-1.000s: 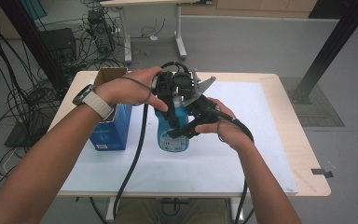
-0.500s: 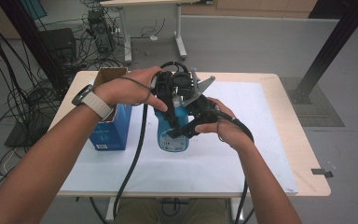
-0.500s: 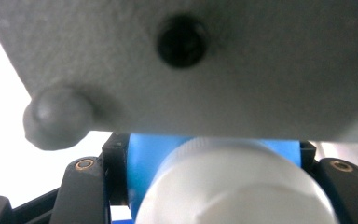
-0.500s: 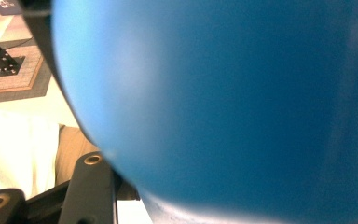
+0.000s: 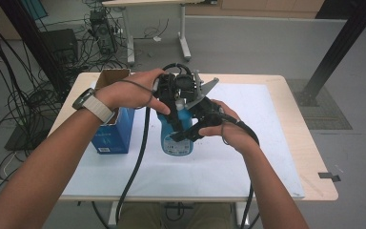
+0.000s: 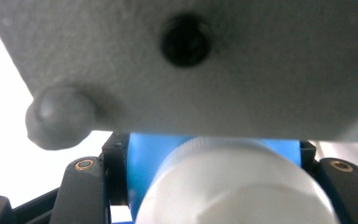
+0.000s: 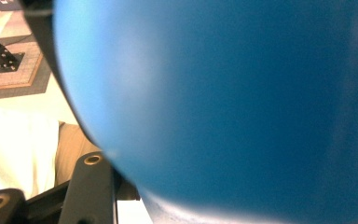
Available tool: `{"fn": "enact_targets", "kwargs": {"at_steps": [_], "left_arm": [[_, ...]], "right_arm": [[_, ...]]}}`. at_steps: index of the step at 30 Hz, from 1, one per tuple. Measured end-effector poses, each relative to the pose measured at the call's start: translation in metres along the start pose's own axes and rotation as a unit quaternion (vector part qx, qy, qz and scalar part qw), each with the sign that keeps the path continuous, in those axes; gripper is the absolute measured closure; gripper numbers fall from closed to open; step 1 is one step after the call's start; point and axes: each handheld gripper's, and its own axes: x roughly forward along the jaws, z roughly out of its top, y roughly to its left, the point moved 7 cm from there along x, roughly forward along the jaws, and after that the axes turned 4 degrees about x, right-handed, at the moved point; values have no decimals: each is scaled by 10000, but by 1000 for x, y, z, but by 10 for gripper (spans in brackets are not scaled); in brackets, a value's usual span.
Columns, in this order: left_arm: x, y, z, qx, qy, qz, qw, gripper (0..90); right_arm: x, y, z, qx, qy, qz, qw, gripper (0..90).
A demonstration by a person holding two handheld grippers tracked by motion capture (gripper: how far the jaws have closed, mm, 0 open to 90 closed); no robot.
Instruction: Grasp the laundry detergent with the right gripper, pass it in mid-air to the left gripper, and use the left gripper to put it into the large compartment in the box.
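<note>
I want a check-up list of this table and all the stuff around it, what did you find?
Surface: wooden table under a white mat.
Job's things: blue bottle standing upright on the mat; white cap on top.
Clutter: open blue box beside the bottle.
Grippers: left hand-held gripper shut on the bottle's white cap; right hand-held gripper shut on the bottle's blue body.
Cables: black cable trails from the left hand-held gripper over the table's front edge; loose cables on the floor at left.
Surroundings: grey floor, another table's legs, a black post.
</note>
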Motion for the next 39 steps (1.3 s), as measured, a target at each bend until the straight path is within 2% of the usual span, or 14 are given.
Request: {"fn": "enact_targets", "kwargs": {"at_steps": [12,14,20,25,30,31,33,34,37,39], "left_arm": [[-1,-1,-1,-58,-57,-26,10000,388],[-1,-1,-1,-60,-61,-32,10000,388],[0,-1,-1,-76,-86,-44,9999,387],[1,-1,0,-73,-91,-51,9999,387],[1,0,0,-76,-98,-48,9999,387],[1,0,0,-69,-94,-50,9999,387],[1,0,0,-72,-100,-57,9999,387],[1,0,-1,-62,-98,-61,9999,387],[1,0,-1,-68,-103,-52,9999,387],[0,0,-1,-71,-94,-55,9999,387]], "right_arm": [[1,1,2,-44,14,3,10000,437],[0,2,1,33,67,-11,10000,437],[0,1,0,-57,27,0,10000,437],[0,1,0,18,62,-9,10000,437],[0,-1,-1,-73,28,2,10000,437],[-1,1,-1,68,85,-13,9999,437],[1,-2,0,-146,-11,12,9999,437],[0,1,0,45,62,5,10000,436],[0,-2,0,-117,29,2,9999,436],[0,0,0,-39,51,2,10000,436]]}}
